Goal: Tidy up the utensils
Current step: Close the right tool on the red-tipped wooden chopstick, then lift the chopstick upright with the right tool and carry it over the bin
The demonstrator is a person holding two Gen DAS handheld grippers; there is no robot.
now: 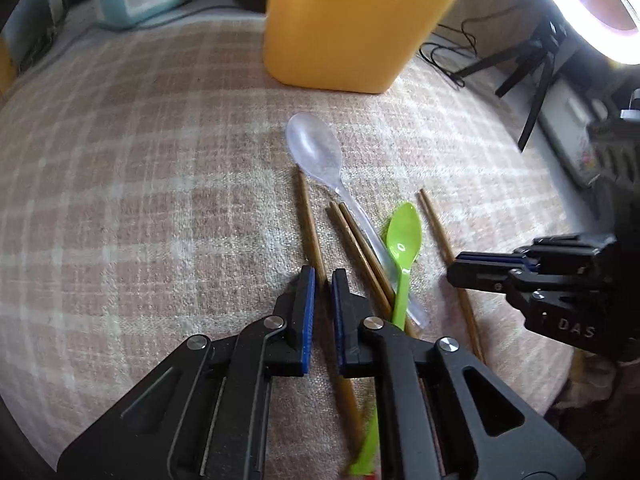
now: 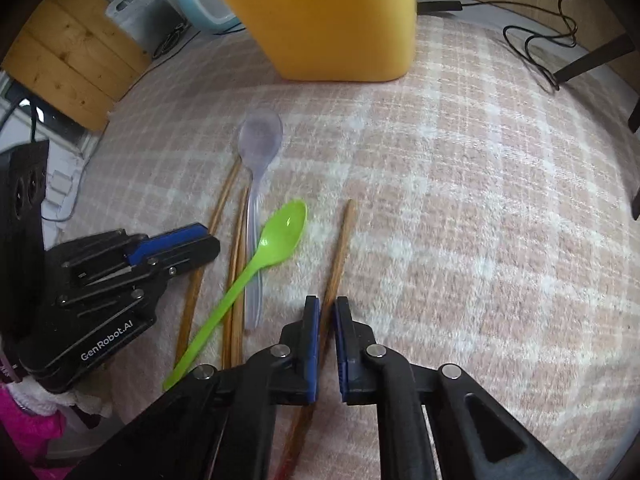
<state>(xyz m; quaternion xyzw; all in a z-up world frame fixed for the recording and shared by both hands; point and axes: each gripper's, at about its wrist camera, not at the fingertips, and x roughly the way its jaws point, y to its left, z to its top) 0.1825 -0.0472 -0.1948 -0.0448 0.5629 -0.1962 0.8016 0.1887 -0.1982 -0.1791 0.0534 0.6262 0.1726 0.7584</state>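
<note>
Both grippers are down on the checked cloth (image 1: 140,160), each pinched on a chopstick. From the left: the left gripper (image 1: 322,280) has its jaws nearly together on the leftmost chopstick (image 1: 308,216), which runs up toward 12 o'clock from the blue pads. Next along, a pair of chopsticks (image 1: 356,240) lies loose with the clear spoon (image 1: 316,148) beside them, bowl at 11 o'clock, and the green spoon (image 1: 404,240) across the spoon's handle. Then the right gripper (image 2: 327,308), jaws likewise almost closed on the rightmost chopstick (image 2: 340,248), set apart from the heap. The yellow container (image 1: 352,24) stands at 12 o'clock, well past the utensils. Step in hand looks like the grasp, lift not yet begun. The next move likely calls for raising both sticks clear and carrying them to the container, keeping them from swivelling in the pinch.
</note>
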